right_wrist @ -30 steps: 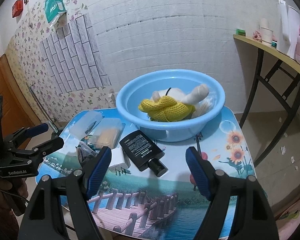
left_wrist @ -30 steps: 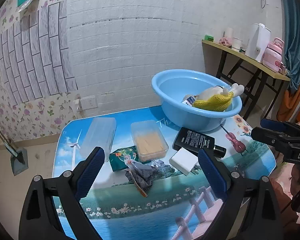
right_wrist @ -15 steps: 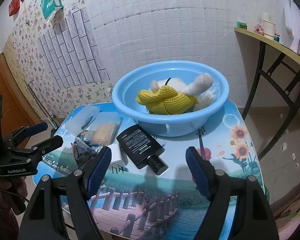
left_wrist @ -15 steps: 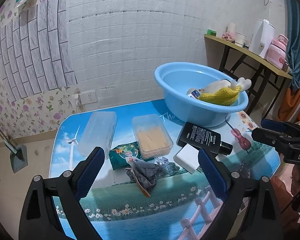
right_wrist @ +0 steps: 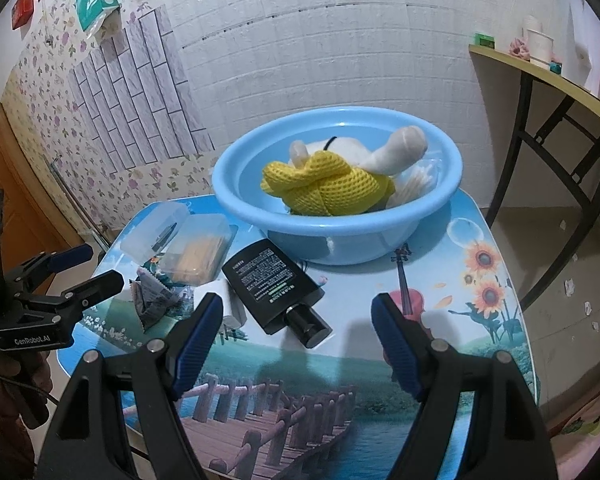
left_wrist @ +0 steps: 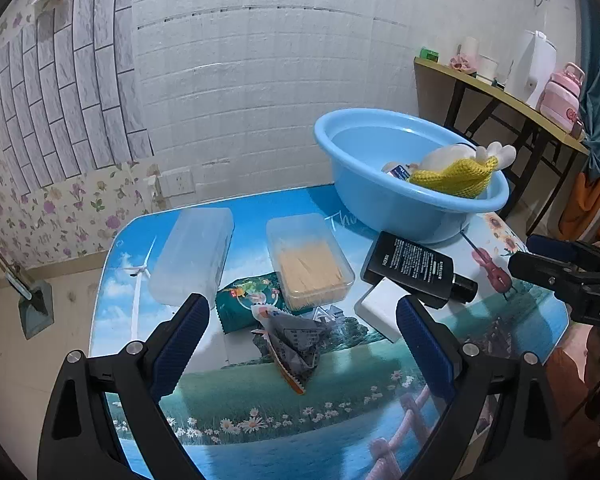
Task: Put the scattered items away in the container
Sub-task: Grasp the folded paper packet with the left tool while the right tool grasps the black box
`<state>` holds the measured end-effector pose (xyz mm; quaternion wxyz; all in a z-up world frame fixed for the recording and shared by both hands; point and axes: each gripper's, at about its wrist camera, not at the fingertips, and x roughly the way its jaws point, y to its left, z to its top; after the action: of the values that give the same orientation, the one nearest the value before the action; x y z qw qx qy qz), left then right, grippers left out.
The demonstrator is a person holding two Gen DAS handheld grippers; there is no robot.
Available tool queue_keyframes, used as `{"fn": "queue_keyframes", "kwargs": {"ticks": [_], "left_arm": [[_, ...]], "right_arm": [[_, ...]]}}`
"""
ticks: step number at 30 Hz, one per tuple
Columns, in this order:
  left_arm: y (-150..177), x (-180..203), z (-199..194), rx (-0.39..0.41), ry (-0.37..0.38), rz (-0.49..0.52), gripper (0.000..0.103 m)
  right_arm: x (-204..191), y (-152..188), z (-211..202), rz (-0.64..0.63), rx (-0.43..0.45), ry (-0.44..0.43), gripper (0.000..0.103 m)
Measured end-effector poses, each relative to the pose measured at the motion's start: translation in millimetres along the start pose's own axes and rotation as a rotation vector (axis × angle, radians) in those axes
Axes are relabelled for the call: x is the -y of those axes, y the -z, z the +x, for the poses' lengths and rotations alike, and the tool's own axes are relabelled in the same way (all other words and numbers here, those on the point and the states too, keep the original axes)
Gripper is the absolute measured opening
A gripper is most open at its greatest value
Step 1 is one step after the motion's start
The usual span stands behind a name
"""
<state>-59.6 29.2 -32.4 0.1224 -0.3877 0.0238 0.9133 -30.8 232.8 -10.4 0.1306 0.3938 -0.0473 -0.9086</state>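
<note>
On the table [left_wrist: 260,408] with the bright picture top, a big blue bowl [left_wrist: 364,200] sat at the far end by the white wall. Inside the bowl lay a soft toy [right_wrist: 340,184] in a yellow knit top, with some small white bits beside it.

In front of the bowl, a clear box [left_wrist: 192,256] lay on the table, the thing furthest out to the left in the left view. Between that box and the bowl sat a second clear box full of thin sticks [left_wrist: 310,264]. A flat black bottle [right_wrist: 274,284] lay just in front of the bowl, its cap pointing away from it. A white plug [left_wrist: 380,308] sat under the bottle's near edge, touching it. A green packet [left_wrist: 244,304] poked out from under the stick box, and a crumpled wrapper [left_wrist: 296,344] lay on the packet's near side, further from the bowl.

The left claw [left_wrist: 300,344] hung over the wrapper, spread wide and holding nothing. The right claw [right_wrist: 298,344] hung near the bottle's cap, spread too, also holding nothing.
</note>
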Motion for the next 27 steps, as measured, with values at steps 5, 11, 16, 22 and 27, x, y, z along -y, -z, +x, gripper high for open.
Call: {"fn": "queue_keyframes", "kwargs": {"ticks": [5,11,16,22,27], "left_arm": [[2,-4,8,-0.018,-0.003,-0.01,0.095],[7,-12,20,-0.042,-0.002,-0.028,0.095],[14,-11,31,-0.073,0.035,-0.026,0.095],[23,0,48,-0.121,0.042,0.027,0.071],[26,-3,57,-0.147,0.051,0.025,0.045]], "right_arm": [[2,2,7,0.002,-0.013,0.003,0.077],[-3,2,18,-0.02,-0.035,-0.001,0.077],[-5,4,30,-0.034,-0.06,0.0,0.077],[-8,9,50,-0.066,-0.108,0.002,0.066],[-11,16,66,-0.111,-0.152,-0.003,0.051]]}}
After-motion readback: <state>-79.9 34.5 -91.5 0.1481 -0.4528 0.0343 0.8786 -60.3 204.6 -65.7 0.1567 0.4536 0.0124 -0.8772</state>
